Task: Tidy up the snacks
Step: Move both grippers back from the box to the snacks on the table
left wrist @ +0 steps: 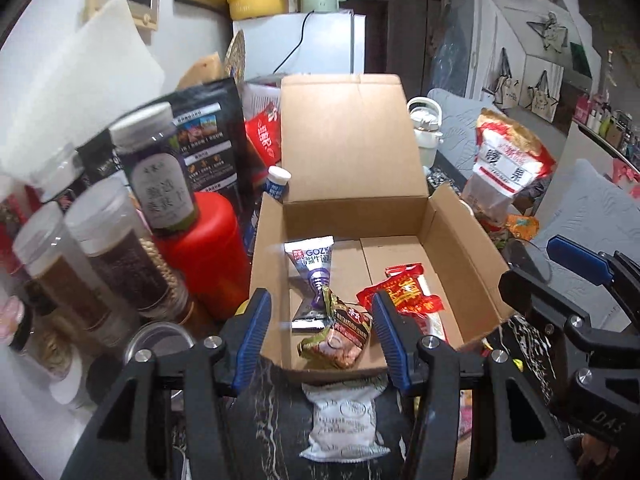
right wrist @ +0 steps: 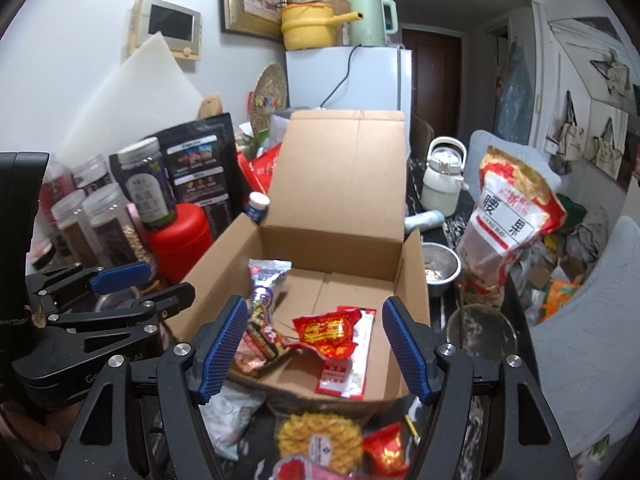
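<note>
An open cardboard box (left wrist: 460, 248) (right wrist: 412, 280) stands on the dark marble table with its lid up. On its floor lie a purple-white packet (left wrist: 312, 268) (right wrist: 266, 280), a brown-green packet (left wrist: 340, 336) (right wrist: 260, 340) and a red packet (left wrist: 404, 292) (right wrist: 326, 330). My left gripper (left wrist: 322, 332) (right wrist: 148, 286) hovers open over the box's near wall, holding nothing. Beside it to the right, my right gripper (right wrist: 316, 348) (left wrist: 556, 276) is open wider, also with nothing in it. In front of the box lie a white packet (left wrist: 344, 424) (right wrist: 230, 416), a yellow packet (right wrist: 320, 436) and a small red one (right wrist: 386, 450).
Left of the box crowd several clear jars (left wrist: 120, 264), a red canister (left wrist: 200, 256) and a black pouch (left wrist: 208, 136). To the right stand a tall cashew bag (right wrist: 508, 224), a steel bowl (right wrist: 440, 270) and a white kettle (right wrist: 442, 180). A fridge (right wrist: 360, 76) is behind.
</note>
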